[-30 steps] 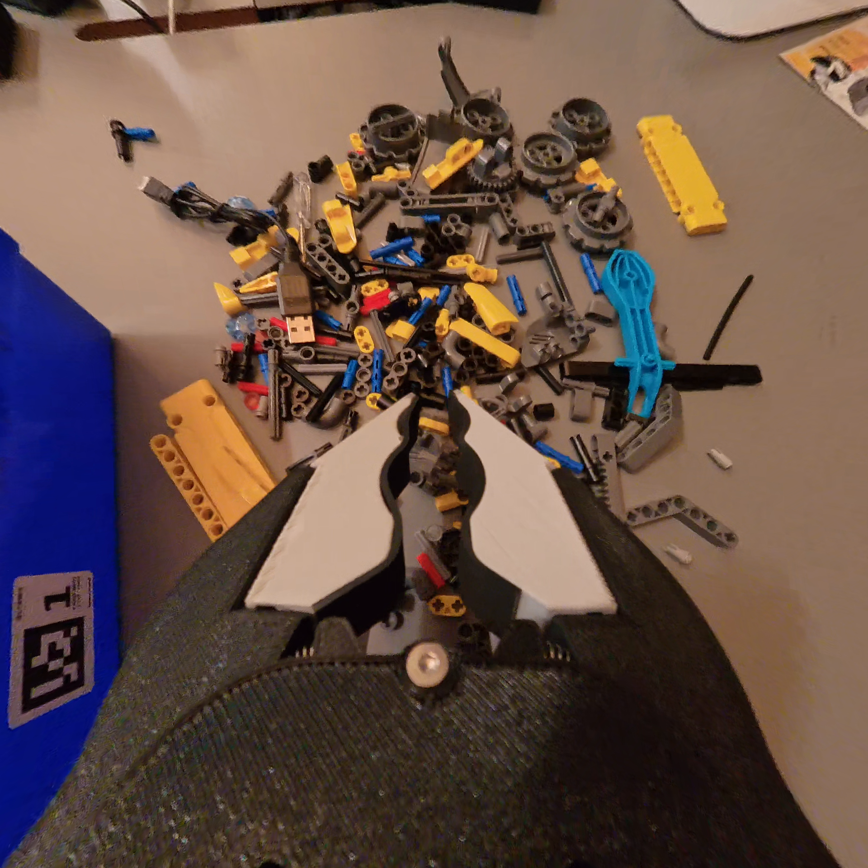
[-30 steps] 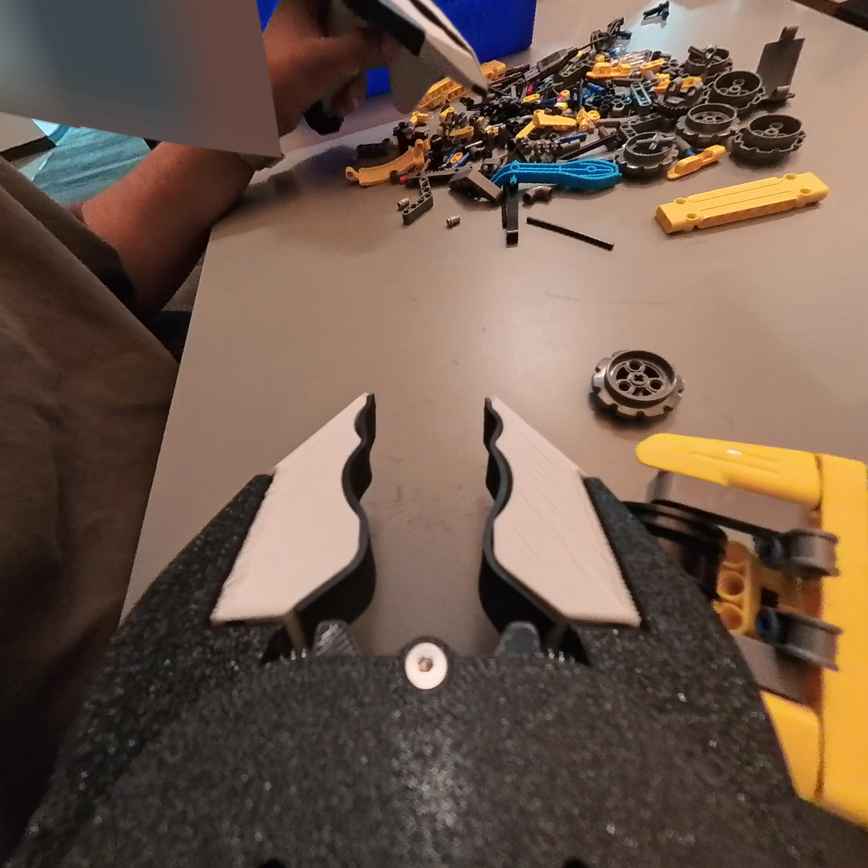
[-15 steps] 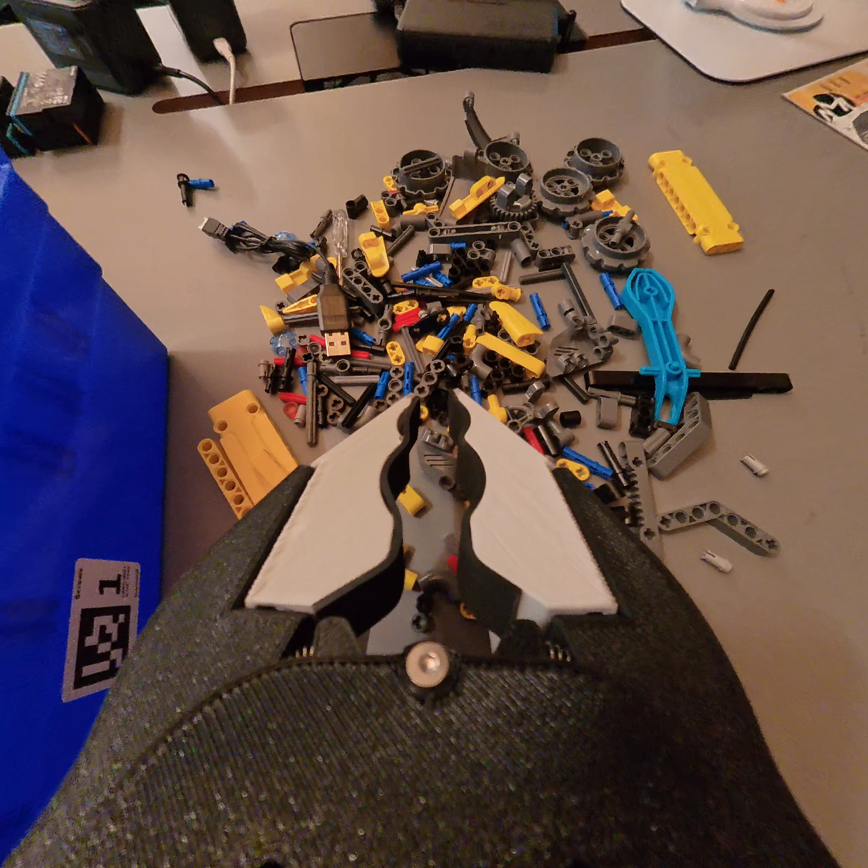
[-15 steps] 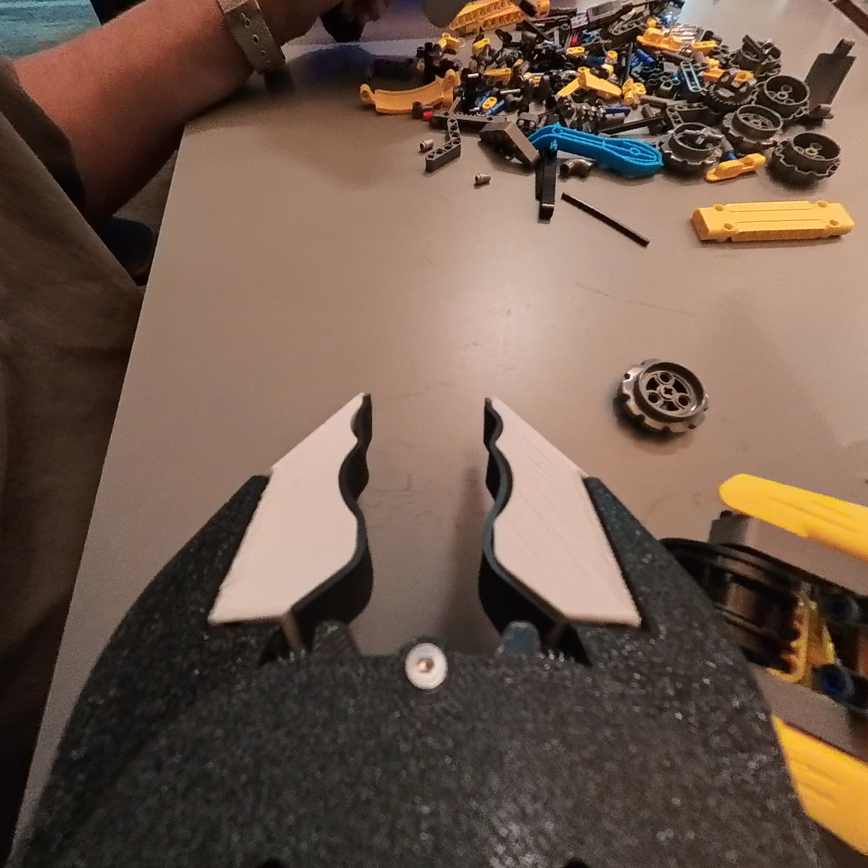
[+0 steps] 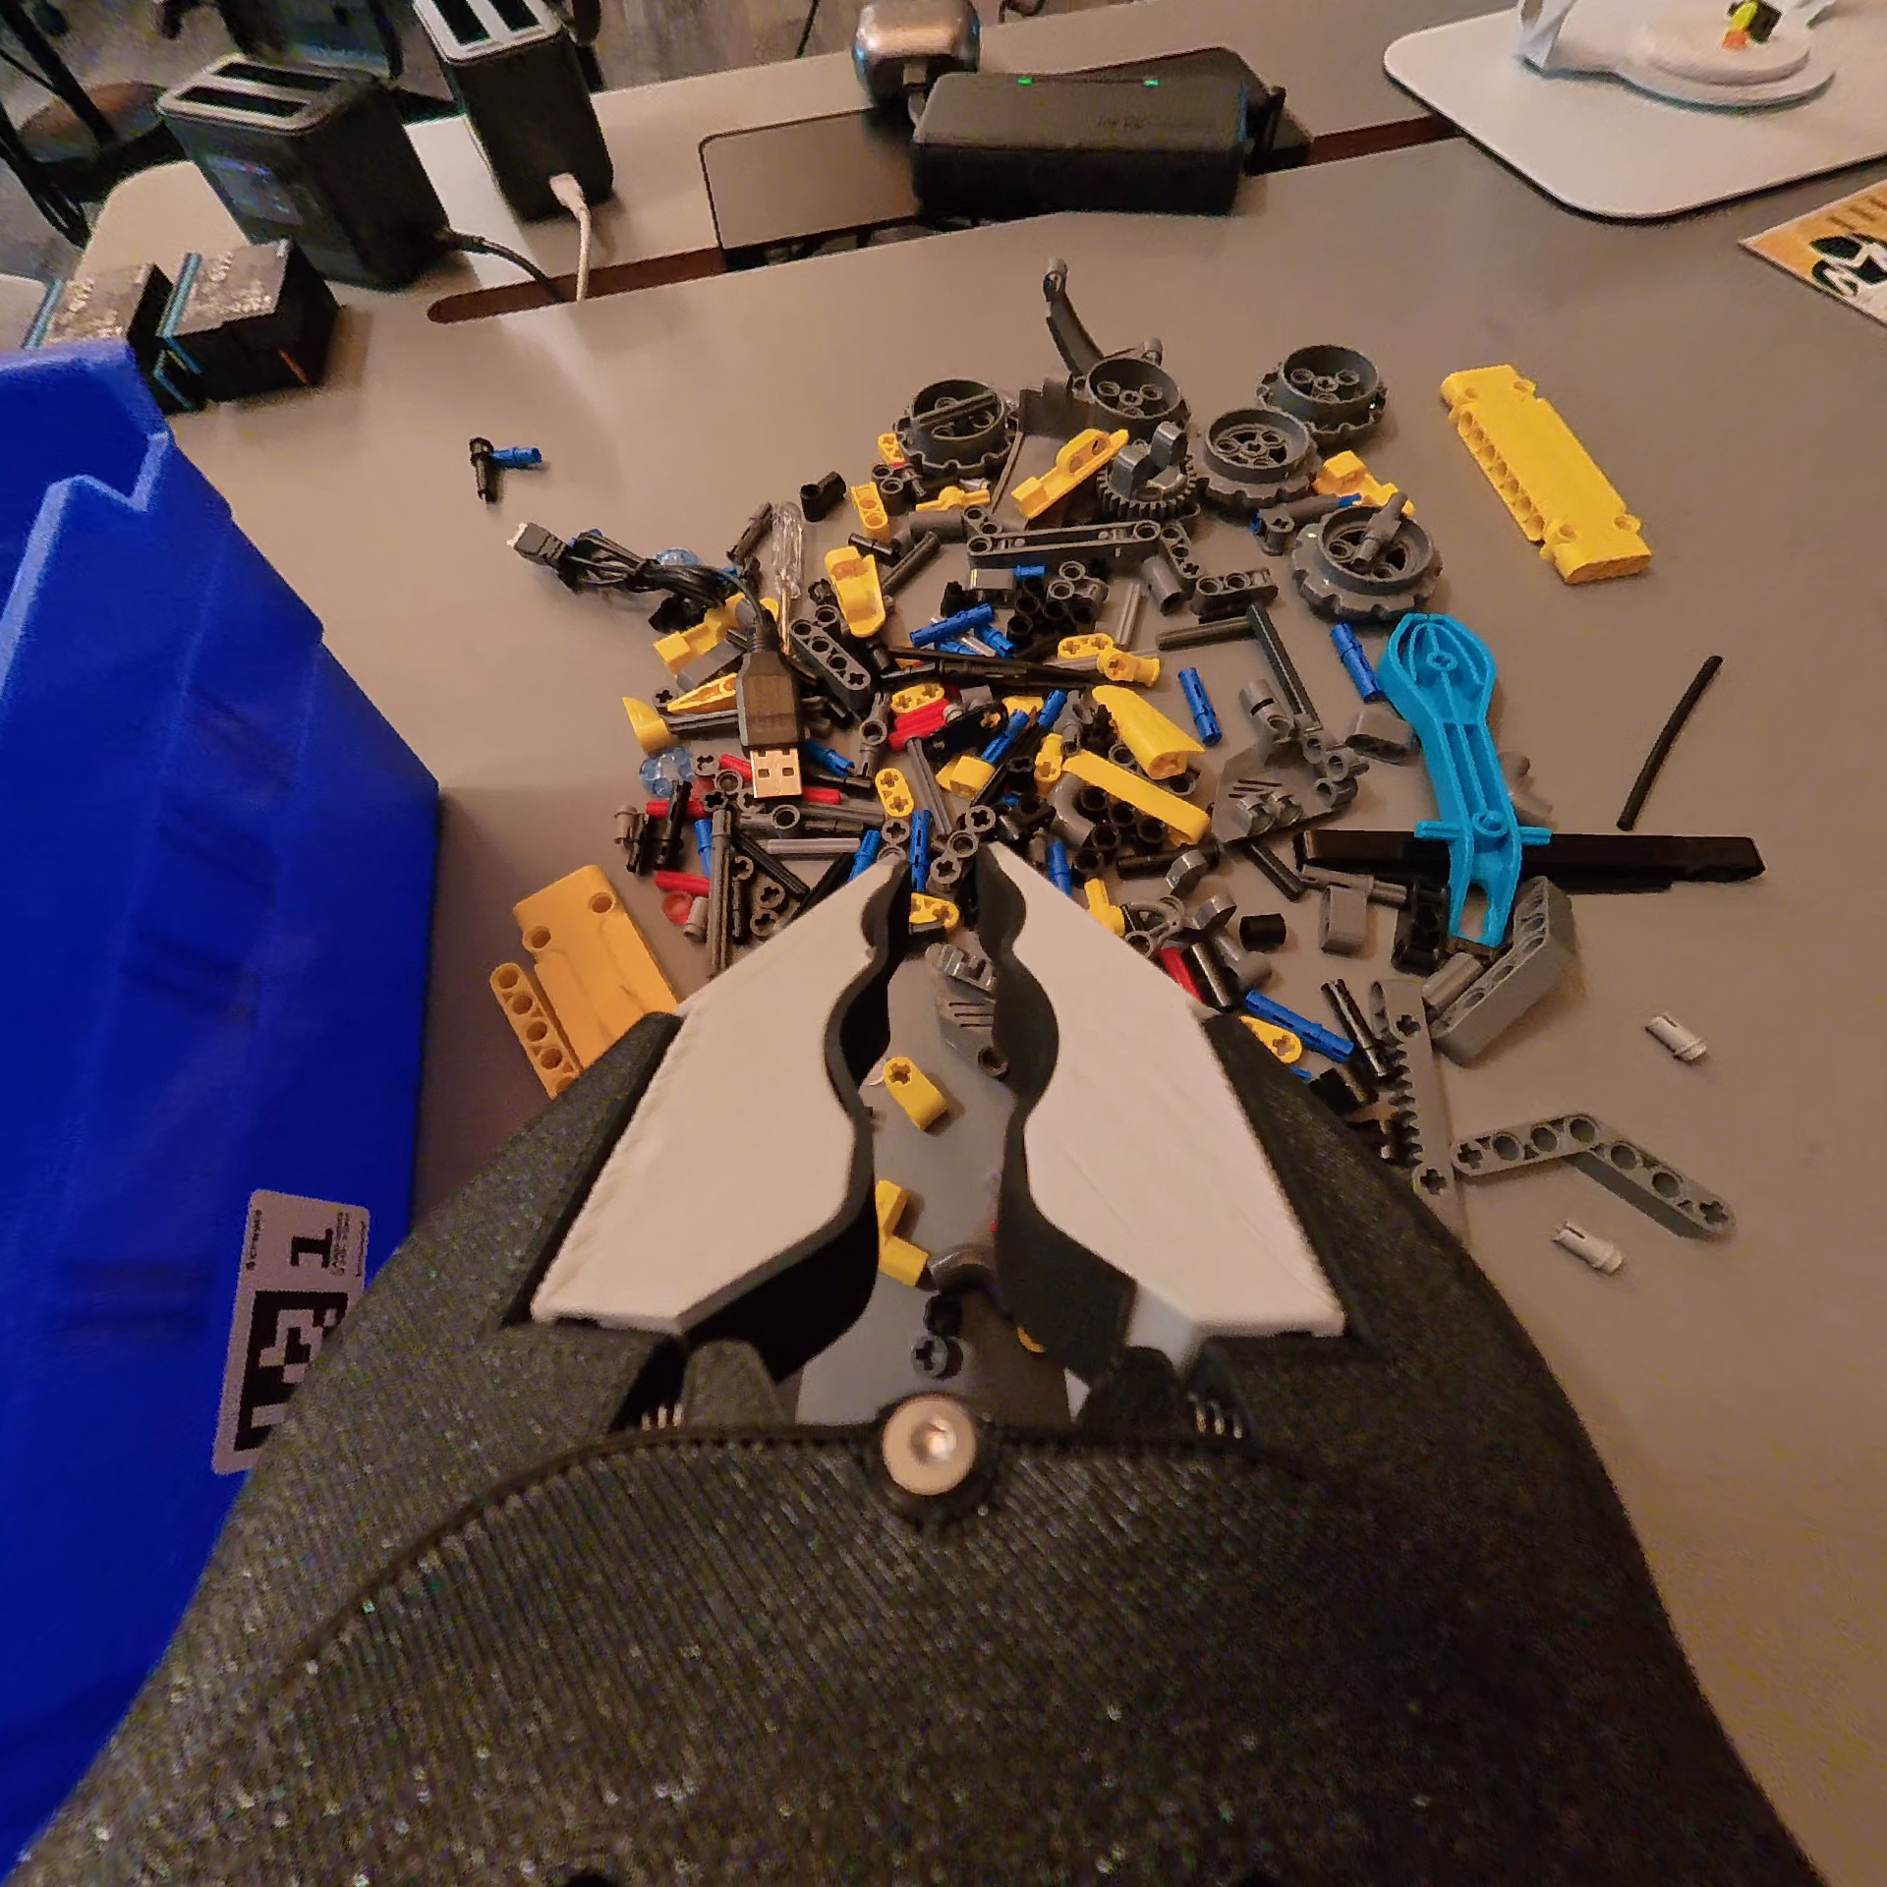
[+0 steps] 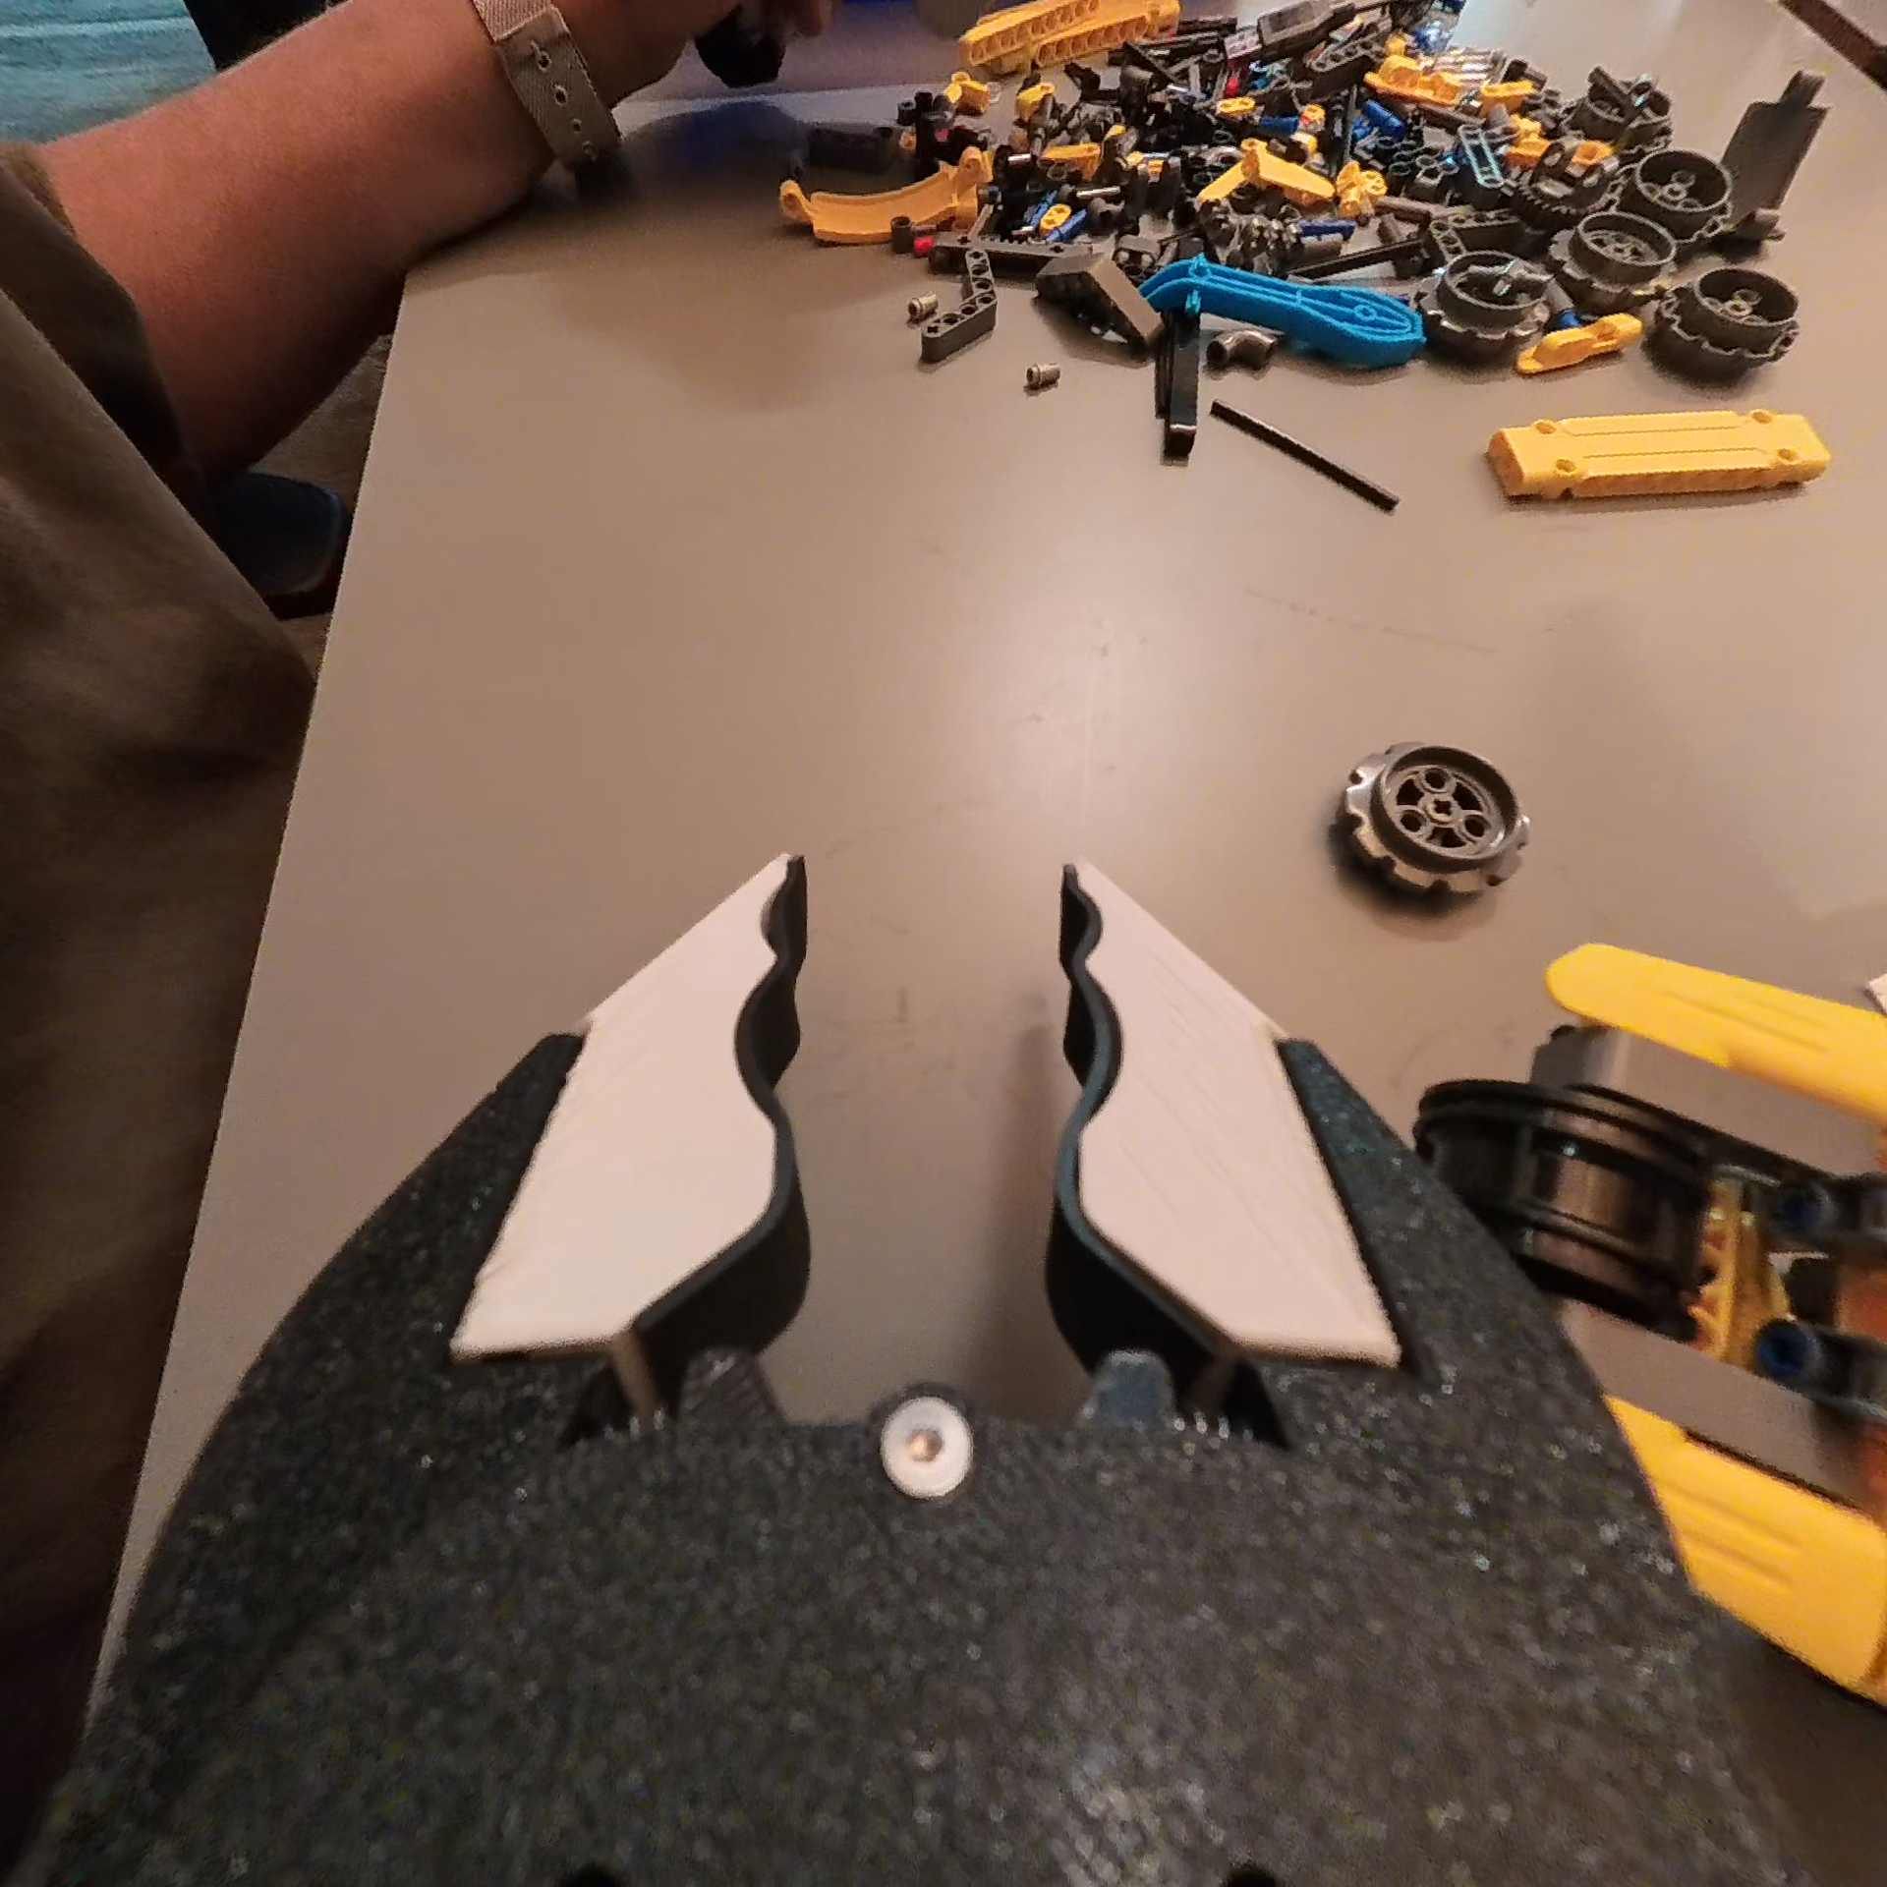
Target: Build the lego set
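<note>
A grey table (image 5: 715, 357) fills both views under warm, dim light; a curved slot runs along its far edge. Beyond it stand black charger boxes (image 5: 306, 174) at far left and a flat black unit (image 5: 1082, 143) at far centre; a pale mat (image 5: 1634, 133) lies far right; teal floor (image 6: 92, 61) shows past the table's left edge.
</note>
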### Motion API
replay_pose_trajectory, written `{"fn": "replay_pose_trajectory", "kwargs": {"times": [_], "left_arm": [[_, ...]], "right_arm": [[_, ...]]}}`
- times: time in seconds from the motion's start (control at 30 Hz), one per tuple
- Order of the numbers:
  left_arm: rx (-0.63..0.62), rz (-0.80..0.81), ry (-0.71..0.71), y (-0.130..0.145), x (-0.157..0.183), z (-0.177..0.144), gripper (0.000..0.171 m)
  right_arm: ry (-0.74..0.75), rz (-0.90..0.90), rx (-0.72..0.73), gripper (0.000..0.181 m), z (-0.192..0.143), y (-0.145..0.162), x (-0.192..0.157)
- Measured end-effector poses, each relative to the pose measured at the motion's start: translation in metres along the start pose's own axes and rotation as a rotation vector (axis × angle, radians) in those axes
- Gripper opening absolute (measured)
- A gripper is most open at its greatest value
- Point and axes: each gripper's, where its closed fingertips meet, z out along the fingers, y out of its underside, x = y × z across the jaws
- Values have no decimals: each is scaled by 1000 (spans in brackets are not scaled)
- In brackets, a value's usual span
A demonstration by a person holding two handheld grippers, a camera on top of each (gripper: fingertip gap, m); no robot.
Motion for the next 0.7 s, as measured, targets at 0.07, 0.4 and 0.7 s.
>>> {"fn": "replay_pose_trajectory", "kwargs": {"times": [0.07,0.4,0.7], "left_arm": [[10,-3,1,-1,-1,-1,9],[48,-6,20,-7,3,-4,7],[65,-8,37,-10,5,-5,8]], "right_arm": [[4,-3,-7,50,1,1,0],[24,-27,-42,50,5,5,0],[24,-17,-54,50,6,6,1]]}}
